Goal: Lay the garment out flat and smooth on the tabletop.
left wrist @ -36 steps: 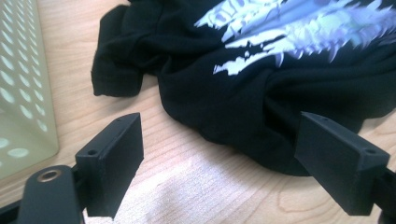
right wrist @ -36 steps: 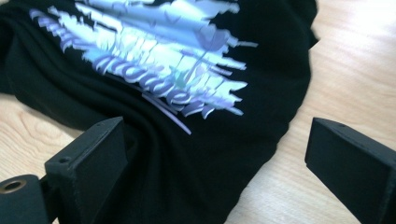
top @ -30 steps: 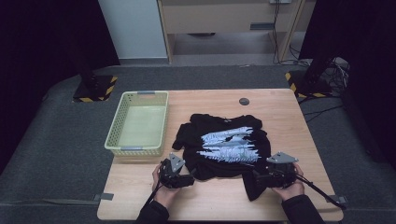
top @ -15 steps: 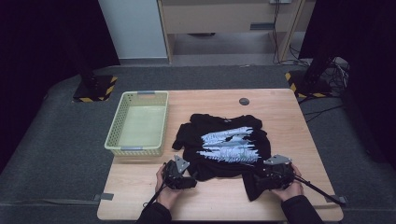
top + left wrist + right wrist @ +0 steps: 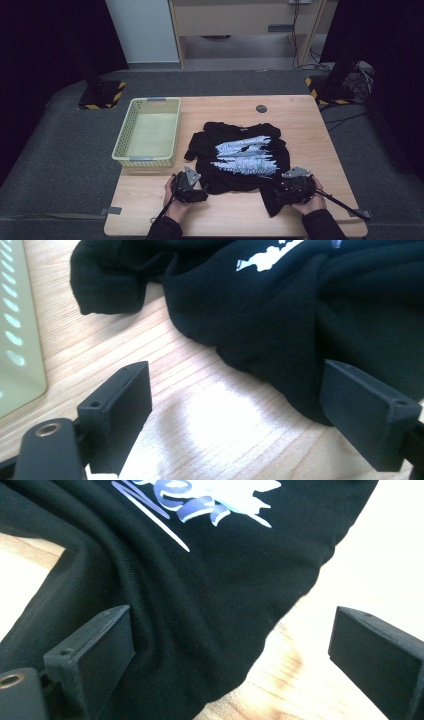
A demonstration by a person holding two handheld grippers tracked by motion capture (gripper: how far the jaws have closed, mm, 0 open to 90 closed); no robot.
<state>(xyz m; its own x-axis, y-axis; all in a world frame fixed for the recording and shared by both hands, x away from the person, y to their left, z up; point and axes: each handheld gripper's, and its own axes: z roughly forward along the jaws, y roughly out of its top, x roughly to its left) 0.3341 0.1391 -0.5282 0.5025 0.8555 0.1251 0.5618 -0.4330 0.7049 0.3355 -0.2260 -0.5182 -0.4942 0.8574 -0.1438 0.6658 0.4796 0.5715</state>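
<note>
A pale basket (image 5: 146, 131) was set just left of the black T-shirt (image 5: 242, 155), which lay crumpled at the middle of the wooden table (image 5: 300, 107). The left gripper (image 5: 192, 192) was held at the shirt's near-left hem, jaws spread wide. The right gripper (image 5: 287, 192) was held at its near-right hem, jaws likewise parted over the cloth.

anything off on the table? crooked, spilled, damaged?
No spill or damage. The black T-shirt lies rumpled and askew: left sleeve bunched, hem trailing toward the table's near edge by the right gripper. The basket sits square.
</note>
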